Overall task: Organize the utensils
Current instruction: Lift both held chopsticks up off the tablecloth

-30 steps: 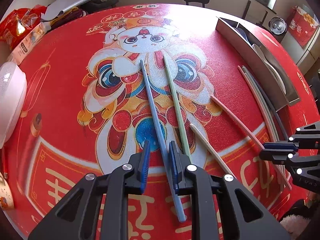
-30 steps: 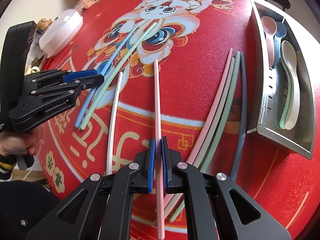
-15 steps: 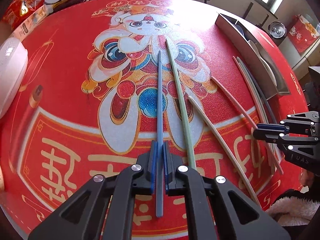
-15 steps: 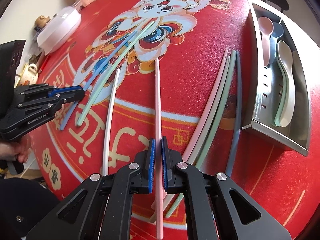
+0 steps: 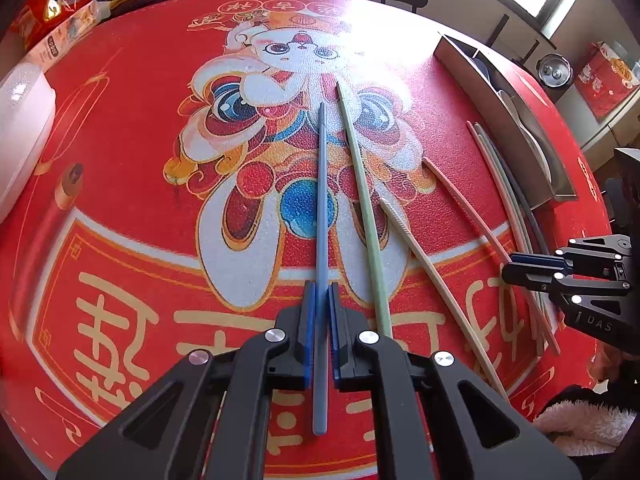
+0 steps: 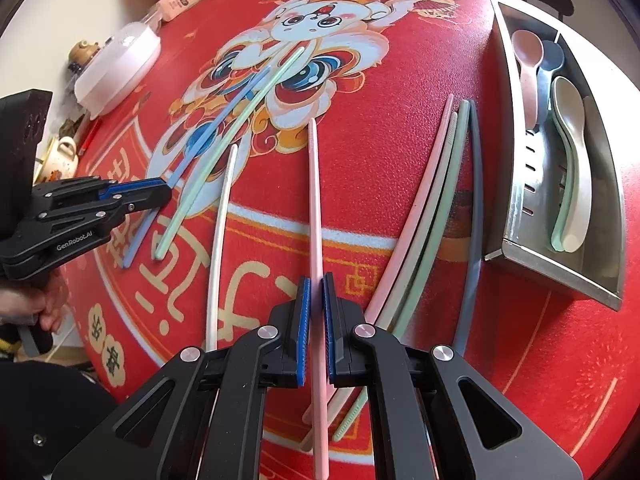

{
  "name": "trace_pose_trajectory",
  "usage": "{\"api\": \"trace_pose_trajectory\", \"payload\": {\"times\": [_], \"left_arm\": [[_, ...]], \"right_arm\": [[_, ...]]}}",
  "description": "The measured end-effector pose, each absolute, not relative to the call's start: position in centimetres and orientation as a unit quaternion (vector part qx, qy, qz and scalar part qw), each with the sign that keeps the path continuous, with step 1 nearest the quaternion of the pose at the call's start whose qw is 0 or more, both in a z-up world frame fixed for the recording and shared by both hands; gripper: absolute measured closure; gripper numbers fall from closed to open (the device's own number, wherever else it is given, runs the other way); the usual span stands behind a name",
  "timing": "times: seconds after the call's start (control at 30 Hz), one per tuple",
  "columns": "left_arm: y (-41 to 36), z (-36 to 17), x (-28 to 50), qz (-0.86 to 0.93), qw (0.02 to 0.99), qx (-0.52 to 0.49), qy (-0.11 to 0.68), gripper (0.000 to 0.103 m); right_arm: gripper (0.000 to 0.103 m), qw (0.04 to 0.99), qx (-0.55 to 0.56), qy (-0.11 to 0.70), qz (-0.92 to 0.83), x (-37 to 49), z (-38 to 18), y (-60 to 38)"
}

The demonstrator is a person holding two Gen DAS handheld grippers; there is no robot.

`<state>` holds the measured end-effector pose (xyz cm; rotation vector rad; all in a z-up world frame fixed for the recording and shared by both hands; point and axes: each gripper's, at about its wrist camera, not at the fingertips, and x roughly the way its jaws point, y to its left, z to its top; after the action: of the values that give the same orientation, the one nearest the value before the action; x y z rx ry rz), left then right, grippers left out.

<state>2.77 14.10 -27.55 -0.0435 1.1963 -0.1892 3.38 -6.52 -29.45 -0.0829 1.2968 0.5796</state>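
1. The step in hand looks like a double pick-up: each claw has a single chopstick pinched near its thick end, and neither stick has yet gone toward the steel tray [image 6: 516, 184] at 2 o'clock in the right wrist view.

2. The left claw [image 5: 322, 300] is clenched on the blue chopstick [image 5: 321, 200]. Its jaws have just been closing, and the stick now sits between the blue pads, running toward 12 o'clock over the cartoon on the red worktop [image 5: 120, 160]. Whether its far tip is off the cloth I cannot tell.

3. The right claw [image 6: 313, 292] is clamped on the pink chopstick [image 6: 314, 200], which also points to 12 o'clock, with its butt end reaching back under the claw.

4. Loose on the cloth: a green chopstick [image 5: 360, 200] just beside the blue one at its 3 o'clock, a cream chopstick [image 6: 222, 220] between the two claws, and a bundle of four chopsticks [image 6: 440, 200] lying together next to the tray.

5. The tray already holds spoons [image 6: 568, 152].

6. Judging from this, the next move calls for lifting both sticks clear and carrying them toward 2 o'clock, to the bundle or the tray, keeping each level so it does not pivot in the pads.
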Motion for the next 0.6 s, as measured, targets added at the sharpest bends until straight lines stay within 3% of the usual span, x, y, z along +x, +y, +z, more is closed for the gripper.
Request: {"api": "trace_pose_trajectory", "payload": {"times": [0.4,0.6], "left_arm": [[14.7,-27.7,4.2,-0.079,0.819,-0.058,0.565,0.095],[13.6,-27.5,4.0,-0.076,0.827,-0.019,0.557,0.097]], "right_arm": [[0.096,0.763,-0.026,0.59,0.262,3.1,-29.4,-6.8],[0.096,0.764,-0.024,0.589,0.261,3.1,-29.4,-6.8]]}}
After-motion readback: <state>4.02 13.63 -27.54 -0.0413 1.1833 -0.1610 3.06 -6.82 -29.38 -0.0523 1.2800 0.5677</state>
